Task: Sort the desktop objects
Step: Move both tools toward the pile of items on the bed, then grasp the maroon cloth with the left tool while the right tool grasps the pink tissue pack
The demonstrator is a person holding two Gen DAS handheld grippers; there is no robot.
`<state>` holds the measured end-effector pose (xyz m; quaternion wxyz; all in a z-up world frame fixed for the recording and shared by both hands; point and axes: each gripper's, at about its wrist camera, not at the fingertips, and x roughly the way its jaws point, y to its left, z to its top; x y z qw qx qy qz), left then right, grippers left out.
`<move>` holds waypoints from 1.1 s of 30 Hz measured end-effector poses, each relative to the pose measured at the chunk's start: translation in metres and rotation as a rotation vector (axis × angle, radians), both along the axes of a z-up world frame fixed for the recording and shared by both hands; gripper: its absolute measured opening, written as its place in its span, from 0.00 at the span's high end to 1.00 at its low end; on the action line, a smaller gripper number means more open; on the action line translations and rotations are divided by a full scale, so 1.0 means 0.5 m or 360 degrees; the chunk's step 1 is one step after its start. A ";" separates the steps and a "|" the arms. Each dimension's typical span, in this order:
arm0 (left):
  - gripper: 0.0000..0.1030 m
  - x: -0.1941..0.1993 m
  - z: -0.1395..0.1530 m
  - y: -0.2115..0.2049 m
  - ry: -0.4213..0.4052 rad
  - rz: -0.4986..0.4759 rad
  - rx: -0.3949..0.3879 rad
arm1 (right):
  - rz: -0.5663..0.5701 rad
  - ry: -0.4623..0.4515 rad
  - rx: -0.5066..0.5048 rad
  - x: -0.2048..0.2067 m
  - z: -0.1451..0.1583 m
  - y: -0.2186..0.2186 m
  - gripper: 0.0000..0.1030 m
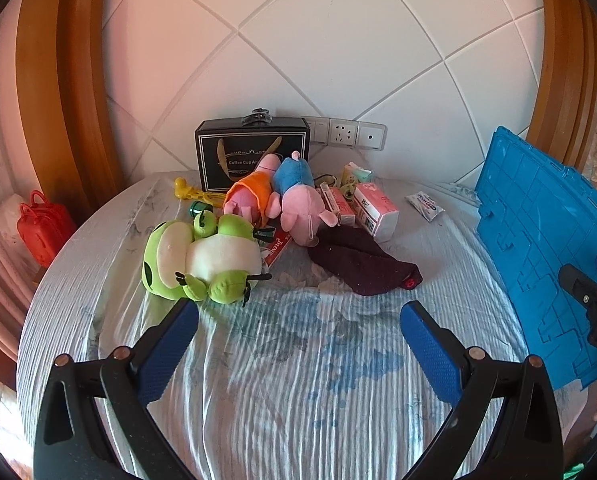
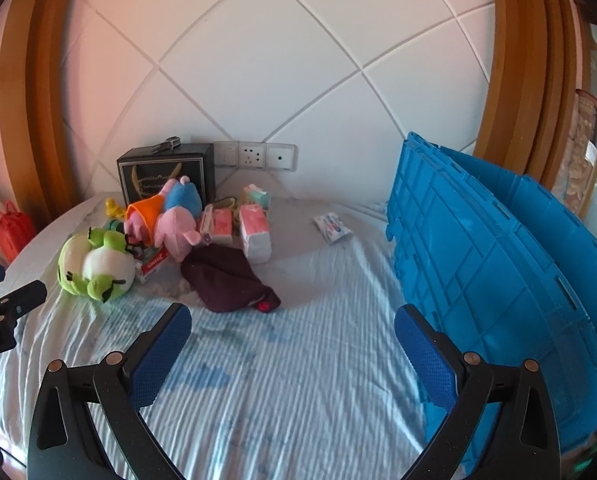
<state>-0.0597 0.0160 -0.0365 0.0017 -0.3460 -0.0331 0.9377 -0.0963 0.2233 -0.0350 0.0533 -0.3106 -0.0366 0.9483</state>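
Observation:
A pile of objects lies at the back of the cloth-covered table (image 1: 298, 380): a green frog plush (image 1: 202, 260) (image 2: 96, 266), two pink pig plushes (image 1: 302, 208) (image 2: 178, 232), tissue packs (image 1: 376, 208) (image 2: 254, 232), a dark maroon sock (image 1: 362, 266) (image 2: 230, 280) and a small white sachet (image 1: 424, 202) (image 2: 332, 228). My left gripper (image 1: 298, 316) hovers open over bare cloth in front of the frog and sock. My right gripper (image 2: 292, 320) is open too, nothing between its fingers, just left of the blue crate (image 2: 498, 280) (image 1: 546, 248).
A black gift box (image 1: 252, 156) (image 2: 166, 176) stands against the white padded wall under wall sockets (image 1: 346, 134). Behind the plushes lie a yellow toy (image 1: 190, 190) and a red packet (image 1: 276, 248). A red case (image 1: 44, 226) sits off the table's left edge.

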 end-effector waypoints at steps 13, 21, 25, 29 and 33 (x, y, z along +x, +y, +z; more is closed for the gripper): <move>0.01 -0.168 -0.095 0.021 -0.0238 0.0052 -0.0092 | 0.0049 -0.0140 -0.0013 -0.170 -0.071 0.049 0.00; 0.01 -0.337 -0.213 0.037 -0.0433 0.0026 0.0038 | 0.0043 -0.0358 -0.0126 -0.336 -0.184 0.115 0.00; 0.01 -0.420 -0.256 0.080 -0.0478 0.0004 0.0073 | 0.0030 -0.0465 -0.0082 -0.395 -0.247 0.133 0.00; 0.01 -0.502 -0.307 0.131 -0.0561 0.0008 0.0067 | 0.0006 -0.0495 -0.0072 -0.439 -0.288 0.151 0.00; 0.01 -0.566 -0.366 0.169 -0.0657 0.0005 0.0084 | -0.0014 -0.0529 -0.0083 -0.469 -0.321 0.169 0.00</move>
